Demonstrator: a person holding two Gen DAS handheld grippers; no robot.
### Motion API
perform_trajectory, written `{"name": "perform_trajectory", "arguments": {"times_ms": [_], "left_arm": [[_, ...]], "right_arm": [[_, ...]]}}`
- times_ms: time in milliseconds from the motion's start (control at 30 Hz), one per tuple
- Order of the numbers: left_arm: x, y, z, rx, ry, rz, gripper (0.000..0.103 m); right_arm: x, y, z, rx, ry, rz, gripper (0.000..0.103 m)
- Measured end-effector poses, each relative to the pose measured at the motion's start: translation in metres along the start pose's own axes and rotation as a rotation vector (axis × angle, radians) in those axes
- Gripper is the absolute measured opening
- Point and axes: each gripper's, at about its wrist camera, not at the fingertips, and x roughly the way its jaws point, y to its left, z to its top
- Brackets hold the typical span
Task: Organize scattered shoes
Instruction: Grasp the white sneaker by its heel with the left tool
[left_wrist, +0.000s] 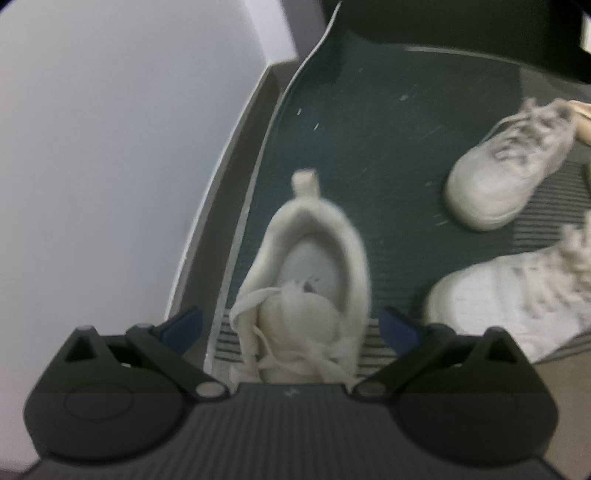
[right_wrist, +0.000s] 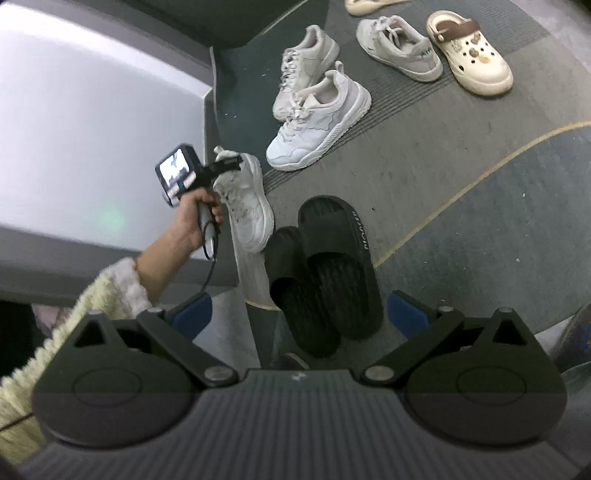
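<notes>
In the left wrist view a white sneaker (left_wrist: 310, 280) lies on the dark carpet between the spread blue fingers of my left gripper (left_wrist: 291, 325), heel away from me; no pad touches it. The same sneaker (right_wrist: 247, 199) and the left gripper (right_wrist: 231, 164) at its heel show in the right wrist view. My right gripper (right_wrist: 301, 314) is open and empty above a pair of black slides (right_wrist: 325, 273). Two more white sneakers (right_wrist: 317, 114) lie side by side further off, and they also show in the left wrist view (left_wrist: 506, 166).
A white wall (right_wrist: 92, 129) with a grey baseboard runs along the left. Another white sneaker (right_wrist: 399, 48), a cream clog with a brown strap (right_wrist: 469, 51) and a beige slipper (right_wrist: 369, 5) lie at the far right. The carpet has a yellow curved line (right_wrist: 461, 192).
</notes>
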Motion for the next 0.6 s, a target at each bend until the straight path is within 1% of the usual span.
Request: {"name": "perform_trajectory", "arguments": {"times_ms": [33,67,100,133,167,200,267,300,333,400,433,500,533,600], "left_arm": [[0.004,0.003,0.000,-0.016,0.010,-0.023,0.103],[0.014,0.006,0.000,-0.041,0.039,-0.064,0.103],[0.021,0.008,0.001,-0.050,0.057,-0.076,0.103],[0.025,0.007,0.001,-0.044,0.064,-0.080,0.102],[0.028,0.006,0.001,-0.038,0.071,-0.084,0.099],[0.031,0.004,0.001,-0.017,0.073,-0.083,0.092],[0.031,0.003,-0.001,0.010,0.059,-0.060,0.088],[0.029,0.006,-0.001,-0.001,0.058,-0.064,0.084],[0.028,0.006,-0.001,-0.005,0.058,-0.065,0.082],[0.022,0.007,-0.004,-0.002,0.057,-0.043,0.078],[0.020,0.007,-0.003,0.001,0.054,-0.034,0.078],[0.006,0.008,-0.005,0.020,0.020,-0.012,0.076],[0.002,0.008,-0.005,0.026,0.012,-0.012,0.076],[-0.020,0.011,-0.001,0.043,-0.010,-0.027,0.076]], "right_arm": [[0.002,0.001,0.004,0.003,-0.001,0.002,0.103],[0.002,0.003,0.009,0.005,-0.005,0.005,0.103],[0.004,0.004,0.013,0.009,-0.008,0.009,0.103],[0.006,0.006,0.016,0.013,-0.010,0.012,0.103],[0.006,0.006,0.017,0.014,-0.011,0.014,0.103],[0.006,0.007,0.018,0.019,-0.014,0.021,0.103],[0.011,0.009,0.017,0.018,0.003,0.022,0.103],[0.013,0.010,0.016,0.017,0.013,0.022,0.103],[0.016,0.011,0.014,0.014,0.025,0.022,0.103],[0.018,0.010,0.010,0.003,0.042,0.020,0.103],[0.017,0.010,0.009,-0.001,0.041,0.018,0.103],[0.013,0.010,0.006,-0.008,0.031,0.016,0.103],[0.010,0.010,0.005,-0.009,0.021,0.019,0.103],[0.002,0.010,0.004,-0.011,-0.001,0.029,0.103]]}}
